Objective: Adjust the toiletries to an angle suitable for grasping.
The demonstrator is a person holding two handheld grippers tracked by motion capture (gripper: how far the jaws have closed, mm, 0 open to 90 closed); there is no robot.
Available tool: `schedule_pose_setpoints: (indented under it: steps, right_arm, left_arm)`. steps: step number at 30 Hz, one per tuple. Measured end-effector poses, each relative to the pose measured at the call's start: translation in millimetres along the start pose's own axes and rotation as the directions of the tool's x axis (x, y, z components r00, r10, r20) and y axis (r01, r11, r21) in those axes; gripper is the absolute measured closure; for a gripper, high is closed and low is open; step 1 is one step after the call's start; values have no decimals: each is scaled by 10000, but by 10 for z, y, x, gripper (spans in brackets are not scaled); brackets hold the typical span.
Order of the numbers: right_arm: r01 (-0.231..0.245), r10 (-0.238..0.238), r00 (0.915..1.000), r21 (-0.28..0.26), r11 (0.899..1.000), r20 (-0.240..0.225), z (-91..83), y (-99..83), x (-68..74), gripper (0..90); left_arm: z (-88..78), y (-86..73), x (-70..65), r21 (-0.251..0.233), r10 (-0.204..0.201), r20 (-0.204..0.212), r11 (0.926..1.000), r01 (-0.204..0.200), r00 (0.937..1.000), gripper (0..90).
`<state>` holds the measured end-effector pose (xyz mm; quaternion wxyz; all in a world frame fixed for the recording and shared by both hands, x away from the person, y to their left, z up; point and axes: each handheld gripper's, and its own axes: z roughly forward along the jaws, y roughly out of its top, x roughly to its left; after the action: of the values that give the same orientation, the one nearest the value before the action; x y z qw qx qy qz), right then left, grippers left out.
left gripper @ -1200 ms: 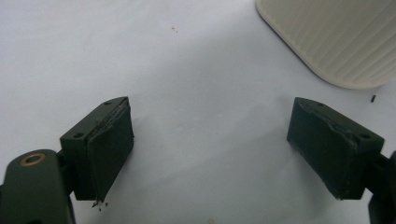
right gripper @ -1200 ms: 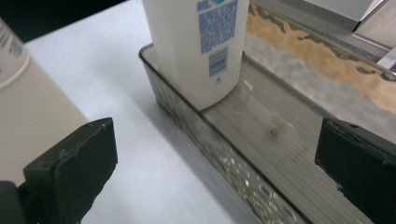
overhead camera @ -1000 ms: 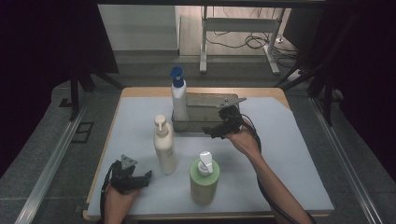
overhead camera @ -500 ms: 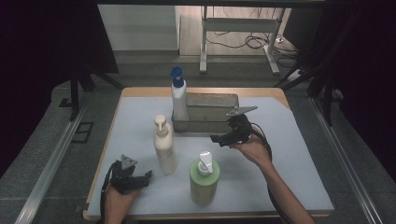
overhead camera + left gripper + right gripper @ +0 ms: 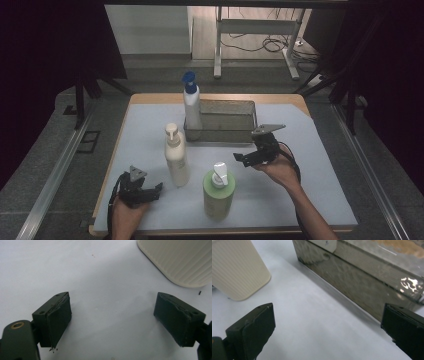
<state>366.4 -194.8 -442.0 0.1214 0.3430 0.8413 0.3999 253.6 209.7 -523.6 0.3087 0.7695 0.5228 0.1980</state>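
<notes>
A blue-capped white bottle (image 5: 192, 107) stands inside the metal basket's (image 5: 240, 131) left end; cables (image 5: 252, 45) trail beyond.

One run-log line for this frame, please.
left tool: open, empty | right tool: open, empty, near metal mesh basket | white blue-pump bottle: in basket | cream pump bottle, green pump bottle: upright on mat

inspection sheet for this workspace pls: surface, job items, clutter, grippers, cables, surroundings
Surface: pale mat on a wooden table, a few dark specks.
Job's things: blue-pump white bottle stands in the metal bin, at its left end; cream pump bottle and green pump bottle upright on the mat.
Clutter: nothing seen.
Grippers: left hand-held gripper open, low at the near left; right hand-held gripper open, empty, before the bin.
Cables: one trails from each gripper; more on the floor behind.
Surroundings: dark curtains, metal frame legs.
</notes>
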Motion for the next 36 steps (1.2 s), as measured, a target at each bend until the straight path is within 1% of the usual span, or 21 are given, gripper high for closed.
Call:
schedule_pose_setpoints:
  steps: [4, 6, 11, 15, 18, 20, 25, 28, 30, 32, 36]
  right_arm:
    - [39, -39, 10000, 107, 9999, 24, -47, -85, 15, 4]
    - [55, -55, 10000, 37, 10000, 27, -70, -129, 24, 11]
    - [116, -116, 9999, 88, 9999, 45, -135, -229, 47, 23]
    - [346, -346, 9994, 8, 9994, 6, -208, -298, 95, 37]
    - [406, -408, 9991, -124, 9991, -142, -284, -347, 136, 42]
    - [453, -456, 9987, -122, 9989, -210, -323, -384, 161, 41]
    - [479, -479, 9979, -16, 9989, -426, -388, -501, 236, 36]
    - [545, -540, 9967, 60, 9985, -603, -415, -572, 293, 15]
    - [632, -620, 9949, 121, 9979, -796, -435, -613, 333, 1]
    - [818, -806, 9920, 92, 9966, -968, -457, -653, 378, 0]
    - [960, -945, 9884, 71, 9954, -1191, -487, -702, 451, 0]
  left_arm:
    - [0, 0, 0, 1, 2, -2, 10000, -2, 10000, 144]
    - [0, 0, 0, 2, 3, -2, 10000, -3, 10000, 144]
    - [0, 0, 0, 3, 1, -4, 10000, -1, 10000, 144]
    - [0, 0, 0, 3, 0, -6, 10000, 0, 10000, 144]
    - [-1, 0, 0, 9, 1, -5, 10000, -1, 10000, 143]
    - [0, 0, 0, 7, 1, -7, 10000, -1, 10000, 144]
    - [0, 0, -1, -5, -20, -4, 10000, 20, 10000, 144]
    - [0, 0, -1, -5, -21, -3, 10000, 21, 10000, 143]
    - [1, 0, -1, -3, -21, -5, 10000, 21, 10000, 143]
    - [1, 0, -1, -2, -20, -5, 10000, 20, 10000, 143]
    - [0, 0, -1, -3, -22, -3, 10000, 22, 10000, 144]
